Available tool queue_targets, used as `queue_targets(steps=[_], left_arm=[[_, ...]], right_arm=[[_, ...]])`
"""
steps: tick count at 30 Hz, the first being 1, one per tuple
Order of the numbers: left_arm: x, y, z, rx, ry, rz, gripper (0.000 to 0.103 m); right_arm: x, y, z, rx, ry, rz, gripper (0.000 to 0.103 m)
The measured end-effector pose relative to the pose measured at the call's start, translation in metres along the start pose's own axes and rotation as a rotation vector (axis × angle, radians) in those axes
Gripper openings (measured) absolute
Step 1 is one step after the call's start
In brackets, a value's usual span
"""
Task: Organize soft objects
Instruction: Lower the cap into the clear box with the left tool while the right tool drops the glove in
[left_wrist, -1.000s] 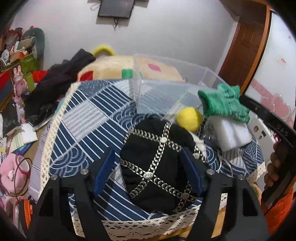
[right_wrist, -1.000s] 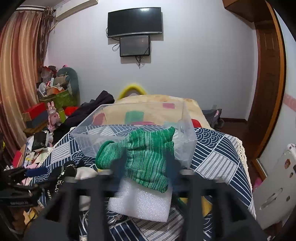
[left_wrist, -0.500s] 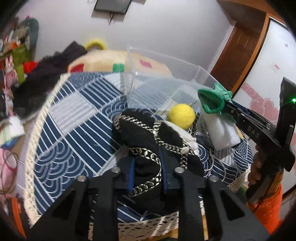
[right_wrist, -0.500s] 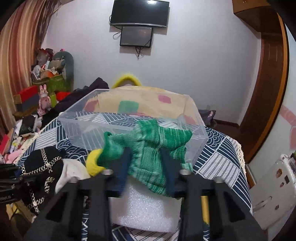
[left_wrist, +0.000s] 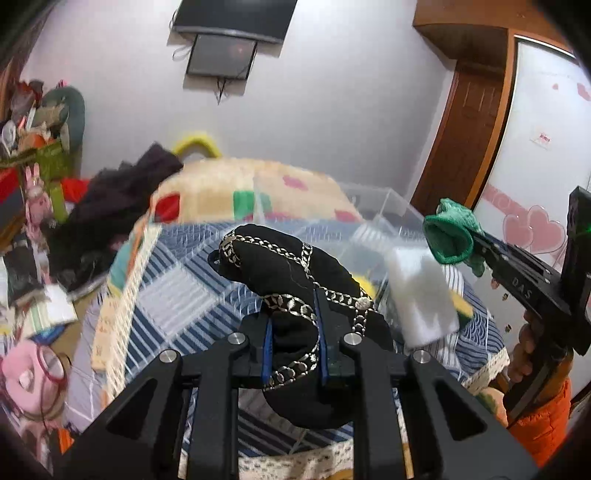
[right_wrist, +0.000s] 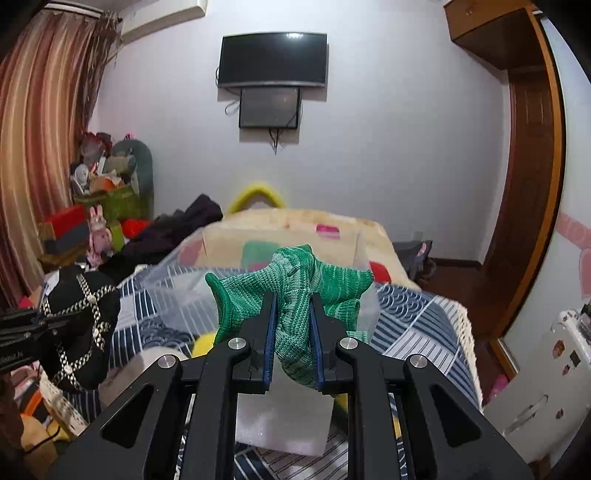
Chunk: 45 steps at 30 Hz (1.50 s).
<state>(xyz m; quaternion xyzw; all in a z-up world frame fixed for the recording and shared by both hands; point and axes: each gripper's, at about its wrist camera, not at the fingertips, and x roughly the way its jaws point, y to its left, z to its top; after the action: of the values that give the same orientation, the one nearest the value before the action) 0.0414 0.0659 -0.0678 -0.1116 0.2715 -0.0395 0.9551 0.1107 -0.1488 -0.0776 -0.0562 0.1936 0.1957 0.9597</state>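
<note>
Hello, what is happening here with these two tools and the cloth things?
A person is sorting soft items with two handheld grippers. The left gripper is shut on a black chain-trimmed hat, the right gripper on a green knitted glove. Both are held above the table, before a clear plastic bin. A white foam block lies below.

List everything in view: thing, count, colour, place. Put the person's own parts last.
black chained hat: 1, black with silver chains, lifted off the table in the left gripper
green knit glove: 1, green, lifted in the right gripper
foam block: 1, white, on the table below the glove
yellow ball: 1, yellow, beside the foam, mostly hidden
clear plastic bin: 1, transparent, on the table behind the glove
tablecloth: 1, blue and white patterned, lace-edged
wall screens: 2, black, on the far wall
left gripper: 1, black, shut on the hat
right gripper: 1, black, shut on the glove
</note>
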Motion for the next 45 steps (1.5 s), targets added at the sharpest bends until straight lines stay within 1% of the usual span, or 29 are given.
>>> queue_targets(steps=[3,7,10,13,17,21,25,31,34,39,42,44,45], left_arm=[[0.001,-0.002,0.018,0.013,-0.04,-0.014,0.018],[0.004,-0.007,0.045,0.039,-0.09,-0.003,0.018],[0.01,-0.008,0.061,0.04,-0.11,-0.01,0.018],[0.02,-0.01,0.076,0.052,-0.128,0.007,0.018],[0.04,-0.011,0.086,0.068,-0.117,0.011,0.018],[0.064,-0.013,0.092,0.081,-0.077,0.021,0.018],[0.093,-0.016,0.094,0.104,-0.028,0.045,0.018],[0.137,-0.012,0.092,0.094,0.05,0.046,0.018],[0.153,-0.01,0.09,0.098,0.085,0.044,0.018],[0.174,-0.012,0.085,0.137,0.123,0.061,0.018],[0.184,-0.013,0.081,0.145,0.164,0.052,0.019],[0.187,-0.017,0.078,0.158,0.182,0.06,0.019],[0.189,-0.018,0.078,0.167,0.186,0.067,0.02]], right_arm=[[-0.005,0.0,0.008,-0.005,-0.027,0.002,0.015],[-0.006,0.0,0.019,-0.011,-0.06,-0.006,0.015],[-0.004,-0.004,0.025,-0.004,-0.075,-0.007,0.015],[0.003,-0.006,0.034,0.004,-0.086,-0.007,0.015],[0.011,-0.006,0.039,-0.002,-0.089,-0.01,0.015],[0.023,-0.006,0.043,-0.009,-0.077,-0.01,0.015],[0.038,-0.007,0.041,-0.009,-0.035,0.01,0.015],[0.066,-0.006,0.033,-0.034,0.059,0.027,0.015],[0.078,-0.006,0.027,-0.057,0.114,0.034,0.015],[0.093,-0.007,0.02,-0.089,0.216,0.089,0.015],[0.101,-0.009,0.019,-0.085,0.26,0.093,0.017],[0.104,-0.009,0.017,-0.085,0.292,0.097,0.017],[0.105,-0.01,0.018,-0.087,0.296,0.094,0.02]])
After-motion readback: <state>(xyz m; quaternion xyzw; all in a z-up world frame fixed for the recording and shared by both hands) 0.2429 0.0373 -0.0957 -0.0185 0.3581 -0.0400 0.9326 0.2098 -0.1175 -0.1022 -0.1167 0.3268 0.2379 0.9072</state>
